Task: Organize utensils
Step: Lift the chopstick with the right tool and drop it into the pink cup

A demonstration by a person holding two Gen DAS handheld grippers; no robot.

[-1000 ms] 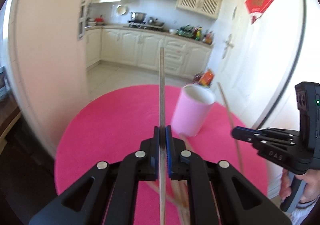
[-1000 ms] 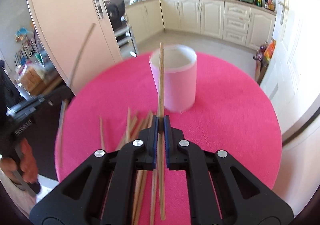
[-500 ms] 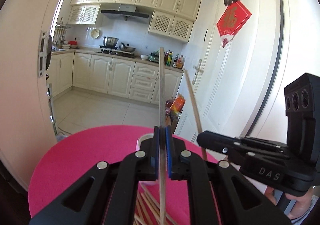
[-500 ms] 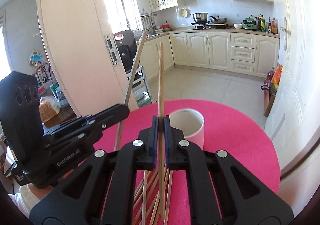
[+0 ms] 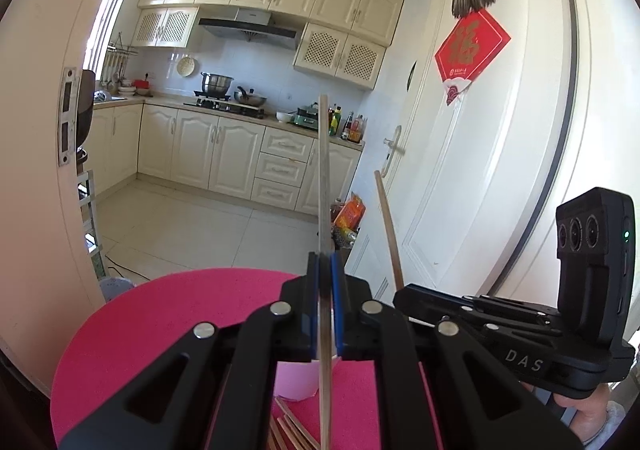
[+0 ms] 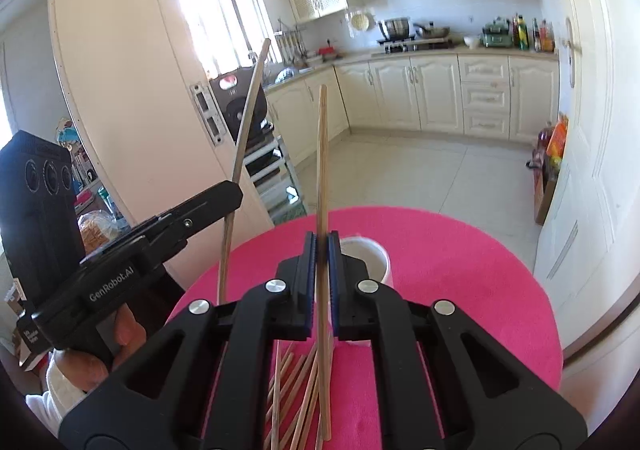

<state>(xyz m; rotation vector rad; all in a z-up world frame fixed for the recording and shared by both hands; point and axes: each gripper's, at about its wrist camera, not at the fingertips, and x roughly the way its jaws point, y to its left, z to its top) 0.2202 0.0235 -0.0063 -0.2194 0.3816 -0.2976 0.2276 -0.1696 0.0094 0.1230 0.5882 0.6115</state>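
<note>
Above the round pink desk (image 6: 460, 250), both grippers were raised, each clamped on one chopstick.

Left gripper (image 5: 326, 262): jaws closed on a grey chopstick (image 5: 323, 170), which stood upright through them, its tip against the kitchen background and its lower end below the fingers. In the right wrist view this gripper (image 6: 236, 192) appeared at the left, the stick leaning slightly rightward above it.

Right gripper (image 6: 321, 240): jaws closed on a wooden chopstick (image 6: 322, 154), upright, with the lower end hanging down past the fingers over the desk. In the left wrist view this gripper (image 5: 400, 296) sat just right of the left one, its stick (image 5: 388, 226) tilted a little to the left at the top.

A pink cup (image 6: 376, 258) with a white rim stood upright on the desk, just beyond and below the right gripper's fingers; in the left wrist view only its lower wall (image 5: 296, 382) showed beneath the fingers.

Loose chopsticks (image 6: 296, 382) lay in a fanned pile on the desk in front of the cup, nearer the cameras. Their exact count could not be told.

Kitchen cabinets (image 6: 432, 90) lined the far wall.
</note>
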